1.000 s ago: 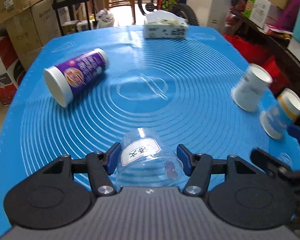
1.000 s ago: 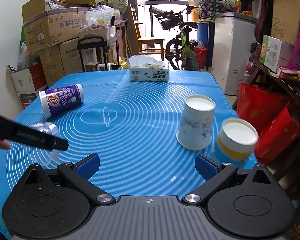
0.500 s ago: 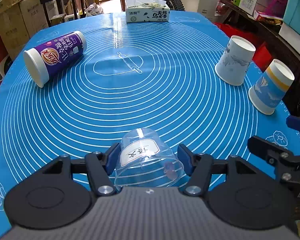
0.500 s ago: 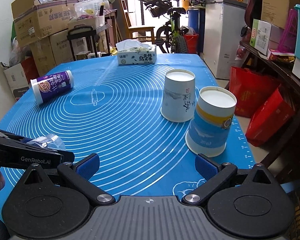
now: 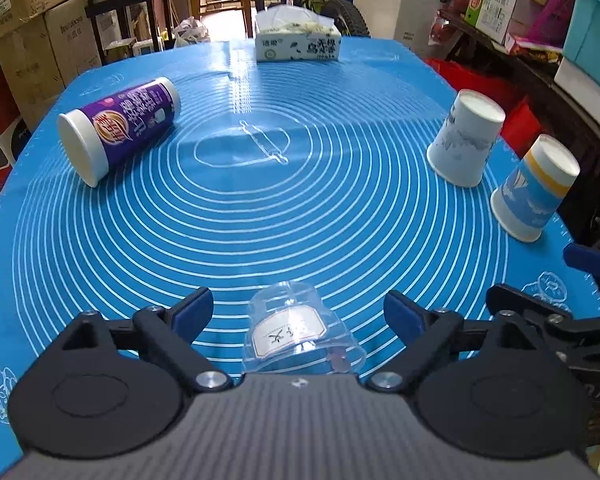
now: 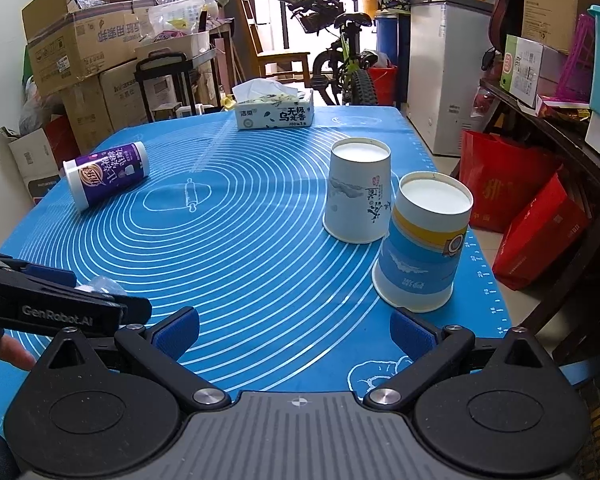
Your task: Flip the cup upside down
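Observation:
A clear plastic cup with a white label stands upside down on the blue mat, between the fingers of my left gripper. The left gripper is open, with gaps on both sides of the cup. In the right wrist view only a bit of the clear cup shows behind the left gripper's body. My right gripper is open and empty over the mat's near edge. A purple cup lies on its side at the far left. A white paper cup and a blue-and-yellow paper cup stand upside down at the right.
A tissue box sits at the far edge of the mat. Cardboard boxes stand past the left side, red bags and a shelf past the right. A bicycle stands behind the table.
My left gripper has opened and let go of the clear cup, which now stands on the mat. The right gripper has come closer to the two paper cups.

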The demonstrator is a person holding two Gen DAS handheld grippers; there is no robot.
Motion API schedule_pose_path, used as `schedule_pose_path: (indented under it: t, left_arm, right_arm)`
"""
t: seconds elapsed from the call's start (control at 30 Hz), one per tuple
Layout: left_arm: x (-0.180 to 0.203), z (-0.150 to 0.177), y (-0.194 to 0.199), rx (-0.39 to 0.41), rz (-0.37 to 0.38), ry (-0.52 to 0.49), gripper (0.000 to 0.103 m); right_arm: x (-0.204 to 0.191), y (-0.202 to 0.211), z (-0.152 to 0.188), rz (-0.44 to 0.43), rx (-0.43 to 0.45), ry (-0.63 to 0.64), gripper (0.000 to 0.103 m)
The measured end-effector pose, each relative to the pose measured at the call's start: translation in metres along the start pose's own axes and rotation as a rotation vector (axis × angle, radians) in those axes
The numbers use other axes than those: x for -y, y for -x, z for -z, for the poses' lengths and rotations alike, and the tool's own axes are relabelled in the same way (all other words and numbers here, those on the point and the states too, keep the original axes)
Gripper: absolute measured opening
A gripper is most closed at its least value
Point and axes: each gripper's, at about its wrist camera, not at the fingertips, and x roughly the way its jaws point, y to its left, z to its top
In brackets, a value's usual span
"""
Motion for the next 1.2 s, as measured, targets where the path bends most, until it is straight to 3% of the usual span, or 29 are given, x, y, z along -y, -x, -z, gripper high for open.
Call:
schedule_pose_path:
  t: [0.33, 0.63, 0.93, 1.0, 1.2]
  left_arm:
    - [-0.033, -0.004, 0.034, 0.056, -0.079, 0.038, 0.095]
    - [-0.078, 0.012, 0.037, 0.045, -0.132, 0.095, 0.095]
    - [-0.111, 0.032, 0.034, 0.028, -0.18, 0.122, 0.095]
    - [-0.116, 0.035, 0.032, 0.022, -0.183, 0.126, 0.095]
    - [-0.123, 0.043, 0.034, 0.03, -0.189, 0.12, 0.095]
  right_arm:
    - [-0.023, 0.006, -0.021, -0.048, -0.016, 0.039, 0.103]
    - [-0.07, -0.013, -0.066, -0.158, -0.127, 0.108, 0.103]
    - [-0.122, -0.067, -0.089, -0.219, -0.391, 0.152, 0.102]
    - [-0.128, -0.078, -0.089, -0.21, -0.449, 0.145, 0.095]
    - [-0.135, -0.105, -0.086, -0.216, -0.606, 0.12, 0.089]
